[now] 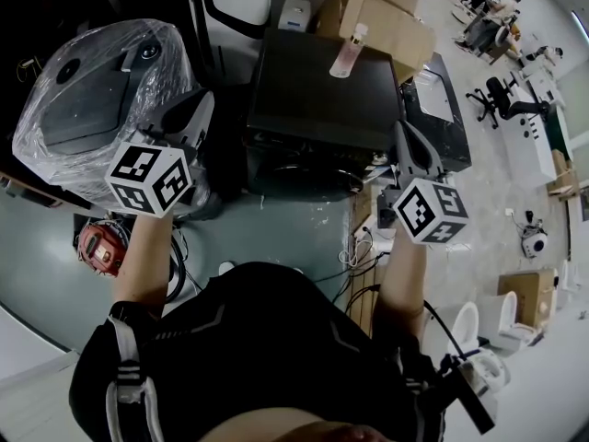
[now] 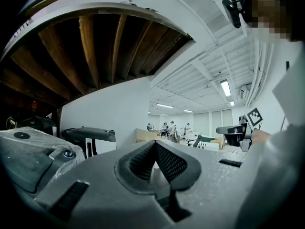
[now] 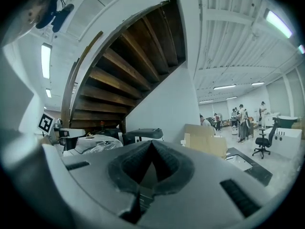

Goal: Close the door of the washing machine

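Black and boxy, the washing machine (image 1: 317,99) sits on the floor straight ahead of me, between my 2 arms in the head view. Its front faces me, and the round door (image 1: 299,179) shows only as a dark curve low on that face; I cannot tell whether it stands ajar or shut. A pink bottle (image 1: 348,52) stands on the machine's top near the back edge. Just behind it are cardboard boxes (image 1: 391,15).

My left tongs (image 2: 155,144) are pinched fully together with nothing between the ribbed pads, held level to the left of the machine and apart from it. My right tongs (image 3: 151,143) are likewise closed tight on nothing, held level off the machine's right front corner and not touching it.

Left of the machine sits a grey appliance wrapped in clear plastic (image 1: 97,99). A red object (image 1: 101,247) lies on the floor by my left forearm. Far to the right is a black office chair (image 1: 502,99), and the right gripper view shows people standing in the distance (image 3: 240,120).
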{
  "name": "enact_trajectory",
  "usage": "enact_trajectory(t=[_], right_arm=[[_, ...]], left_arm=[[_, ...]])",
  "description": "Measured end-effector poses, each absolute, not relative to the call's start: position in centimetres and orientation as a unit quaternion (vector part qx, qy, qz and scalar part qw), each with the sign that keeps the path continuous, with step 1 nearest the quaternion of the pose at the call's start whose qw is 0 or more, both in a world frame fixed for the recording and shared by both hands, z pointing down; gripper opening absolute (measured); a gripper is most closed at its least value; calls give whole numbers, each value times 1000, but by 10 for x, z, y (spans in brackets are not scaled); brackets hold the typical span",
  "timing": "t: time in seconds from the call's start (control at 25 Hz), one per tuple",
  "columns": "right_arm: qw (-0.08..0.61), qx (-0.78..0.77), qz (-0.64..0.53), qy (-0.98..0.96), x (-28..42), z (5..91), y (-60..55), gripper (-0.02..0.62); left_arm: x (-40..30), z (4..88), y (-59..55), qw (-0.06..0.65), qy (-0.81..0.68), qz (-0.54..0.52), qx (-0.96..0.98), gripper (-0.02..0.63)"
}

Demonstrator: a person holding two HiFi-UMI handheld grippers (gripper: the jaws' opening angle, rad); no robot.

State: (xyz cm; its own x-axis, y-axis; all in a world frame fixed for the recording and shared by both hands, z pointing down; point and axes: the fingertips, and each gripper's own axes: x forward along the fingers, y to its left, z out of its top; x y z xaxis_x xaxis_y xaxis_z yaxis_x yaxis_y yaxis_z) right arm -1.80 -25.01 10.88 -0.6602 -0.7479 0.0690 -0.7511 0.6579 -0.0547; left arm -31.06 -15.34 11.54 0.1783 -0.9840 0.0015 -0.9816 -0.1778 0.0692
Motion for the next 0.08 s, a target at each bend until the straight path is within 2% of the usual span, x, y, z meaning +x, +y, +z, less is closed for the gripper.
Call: enact_trajectory(t=[0.08], right_arm=[[23, 410, 37, -911, -19, 109, -249, 3]], left_arm=[[-309, 115, -153, 27, -640, -23, 767, 2]])
